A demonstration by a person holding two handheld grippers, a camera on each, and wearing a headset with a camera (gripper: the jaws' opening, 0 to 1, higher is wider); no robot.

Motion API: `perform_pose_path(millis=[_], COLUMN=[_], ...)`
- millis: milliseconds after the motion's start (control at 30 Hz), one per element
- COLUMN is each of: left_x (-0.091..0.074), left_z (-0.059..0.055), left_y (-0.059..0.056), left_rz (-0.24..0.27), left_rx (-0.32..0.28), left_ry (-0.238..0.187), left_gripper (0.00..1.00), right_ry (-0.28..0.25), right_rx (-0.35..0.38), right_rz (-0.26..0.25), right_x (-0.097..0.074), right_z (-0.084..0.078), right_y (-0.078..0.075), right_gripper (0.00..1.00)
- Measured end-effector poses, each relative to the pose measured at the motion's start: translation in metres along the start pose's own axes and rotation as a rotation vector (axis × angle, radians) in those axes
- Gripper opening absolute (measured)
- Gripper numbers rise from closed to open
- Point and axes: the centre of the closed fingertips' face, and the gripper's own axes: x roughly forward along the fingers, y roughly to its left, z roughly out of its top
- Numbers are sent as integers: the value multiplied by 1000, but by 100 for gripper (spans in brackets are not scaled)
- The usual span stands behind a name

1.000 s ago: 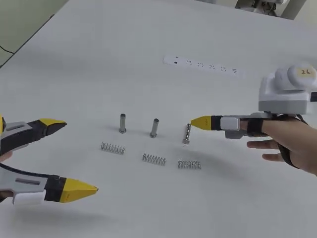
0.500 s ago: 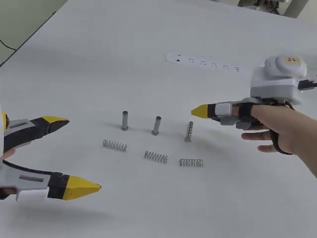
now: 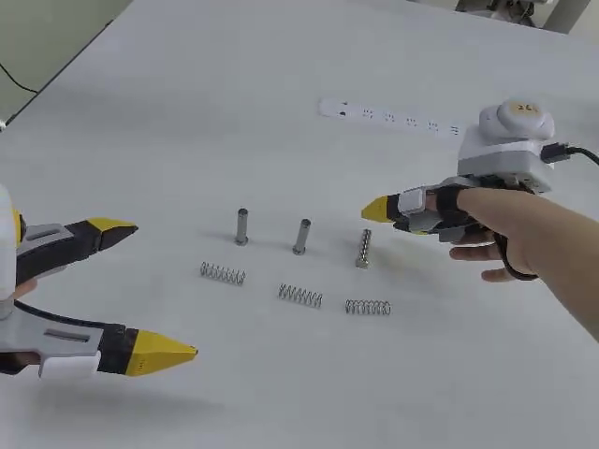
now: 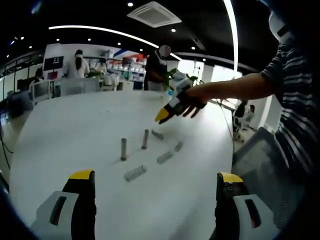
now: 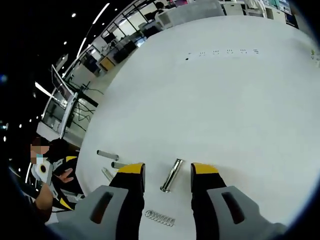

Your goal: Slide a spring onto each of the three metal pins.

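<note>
Right gripper has eased away from the right-hand pin — jaws narrowly parted, empty | left gripper — jaws wide, empty | three springs lie loose

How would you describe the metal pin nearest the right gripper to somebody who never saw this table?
On the white table, three short grey metal pins stand in a row, each with a coil spring lying before it. Yours is the end pin nearest the yellow-tipped right gripper; its two neighbours stand farther away.
</note>
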Motion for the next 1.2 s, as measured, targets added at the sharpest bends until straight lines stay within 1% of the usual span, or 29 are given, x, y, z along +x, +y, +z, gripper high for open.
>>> perform_pose_path(millis=[67,167,200,367,433,533,633,900,1067,1133,1167,1200], left_x=[0,0,0,0,-1,-1,-2,-3,-3,-3,-3,-4], left_z=[0,-1,-1,-2,-2,-2,-2,-3,-4,-5,-5,-5], left_y=[0,0,0,0,0,0,2,2,1,1,1,1], left_rz=[0,-2,-3,-3,-4,-3,-1,1,-1,1,2,4], left_rx=[0,0,-1,-2,-1,-1,-3,-6,-8,-9,-11,-12], left_ry=[0,1,2,4,5,3,2,4,5,5,5,4], left_gripper=[98,98,98,98,98,98,98,98,98,98,98,98], right_ry=[14,27,39,59,57,71,74,78,85,89,98,95], right_rx=[13,9,4,-4,-11,-10,-13,-6,-14,-19,-17,-16], right_rz=[-9,-21,-27,-61,-74,-83,-94,-90,-98,-109,-116,-116], right_x=[3,6,8,15,16,18,19,21,22,23,23,24], right_z=[-2,-5,-7,-10,-11,-14,-15,-16,-18,-19,-21,-21], right_y=[-1,0,0,-4,-5,-7,-10,-6,-7,-9,-10,-10], right_gripper=[34,33,32,29,27,25,24,21,21,21,20,20])
